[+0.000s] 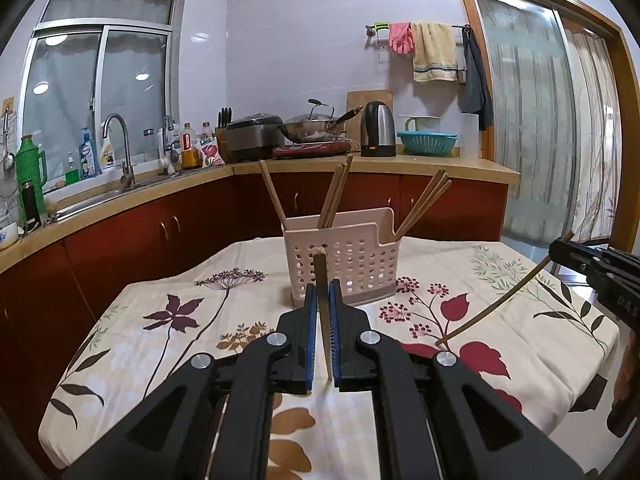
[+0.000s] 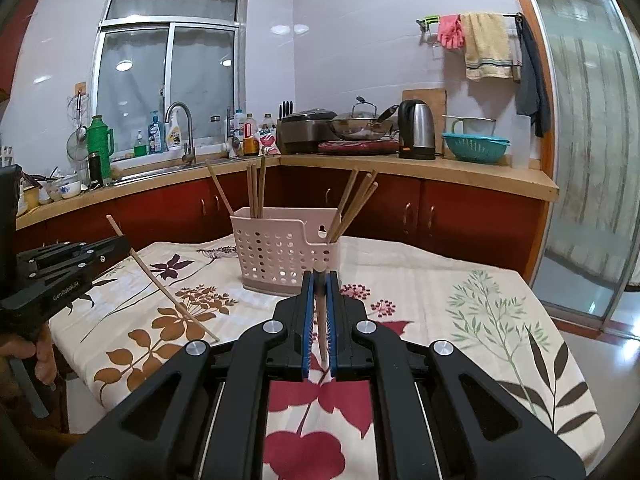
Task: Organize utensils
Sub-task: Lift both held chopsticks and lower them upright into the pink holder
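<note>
A pink perforated utensil holder (image 1: 340, 264) stands on the floral tablecloth, also in the right wrist view (image 2: 280, 252). Several wooden chopsticks (image 1: 336, 196) lean in it, some left, some right (image 2: 356, 204). My left gripper (image 1: 323, 292) is shut on one chopstick (image 1: 323, 300), held just before the holder; the right wrist view shows that chopstick (image 2: 168, 288) slanting down from the left gripper (image 2: 116, 246). My right gripper (image 2: 320, 280) is shut on another chopstick (image 2: 321, 320); the left wrist view shows it (image 1: 492, 308) slanting down from the right gripper (image 1: 564, 250).
The table (image 1: 160, 340) carries a cream cloth with leaf prints. Behind runs an L-shaped counter with red cabinets (image 1: 200, 224), a sink and tap (image 1: 120, 148), bottles, a rice cooker, a wok, a kettle (image 1: 378, 130) and a teal colander (image 1: 427, 142). A glass sliding door (image 1: 540, 120) is at right.
</note>
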Available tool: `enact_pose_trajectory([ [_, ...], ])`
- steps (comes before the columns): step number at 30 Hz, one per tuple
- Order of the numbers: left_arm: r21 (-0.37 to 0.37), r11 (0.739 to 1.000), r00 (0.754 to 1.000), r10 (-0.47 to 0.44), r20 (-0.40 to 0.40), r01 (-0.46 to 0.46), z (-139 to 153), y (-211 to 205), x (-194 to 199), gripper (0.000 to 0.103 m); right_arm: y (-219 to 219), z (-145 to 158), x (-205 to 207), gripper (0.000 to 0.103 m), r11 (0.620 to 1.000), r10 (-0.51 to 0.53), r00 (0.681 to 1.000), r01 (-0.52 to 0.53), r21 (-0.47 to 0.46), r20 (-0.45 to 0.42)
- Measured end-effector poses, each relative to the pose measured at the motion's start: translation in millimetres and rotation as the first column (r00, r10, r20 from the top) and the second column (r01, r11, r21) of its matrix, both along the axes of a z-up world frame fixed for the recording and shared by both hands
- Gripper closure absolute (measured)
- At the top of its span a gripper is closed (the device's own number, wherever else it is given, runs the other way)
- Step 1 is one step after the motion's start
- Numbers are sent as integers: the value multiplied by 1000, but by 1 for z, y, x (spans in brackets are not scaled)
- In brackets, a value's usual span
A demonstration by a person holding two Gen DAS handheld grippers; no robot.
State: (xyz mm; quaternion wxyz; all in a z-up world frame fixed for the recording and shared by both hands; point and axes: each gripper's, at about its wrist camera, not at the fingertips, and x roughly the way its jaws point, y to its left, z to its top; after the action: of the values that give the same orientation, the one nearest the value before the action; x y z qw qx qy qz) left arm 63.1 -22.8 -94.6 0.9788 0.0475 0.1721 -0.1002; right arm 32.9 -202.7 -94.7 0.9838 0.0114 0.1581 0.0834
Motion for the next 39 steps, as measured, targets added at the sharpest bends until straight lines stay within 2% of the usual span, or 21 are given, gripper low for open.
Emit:
enact_pose_trajectory([
  [11, -28, 1000, 999, -10, 34, 11, 16, 6, 20, 97, 7, 13, 33, 97, 999, 26, 1000, -26, 23, 17],
  [22, -83, 996, 993, -34, 114, 44, 57, 14, 47, 97, 10, 51, 49, 97, 998, 55, 994, -59, 32, 93],
  [31, -77, 995, 966, -39, 254, 60, 103, 10, 64, 97, 8, 98, 71, 97, 997, 59, 972, -67, 26, 228],
  [39, -76, 996, 941, -23, 338, 52, 120, 5, 92, 97, 8, 119, 106, 97, 998, 49, 949, -59, 23, 310],
])
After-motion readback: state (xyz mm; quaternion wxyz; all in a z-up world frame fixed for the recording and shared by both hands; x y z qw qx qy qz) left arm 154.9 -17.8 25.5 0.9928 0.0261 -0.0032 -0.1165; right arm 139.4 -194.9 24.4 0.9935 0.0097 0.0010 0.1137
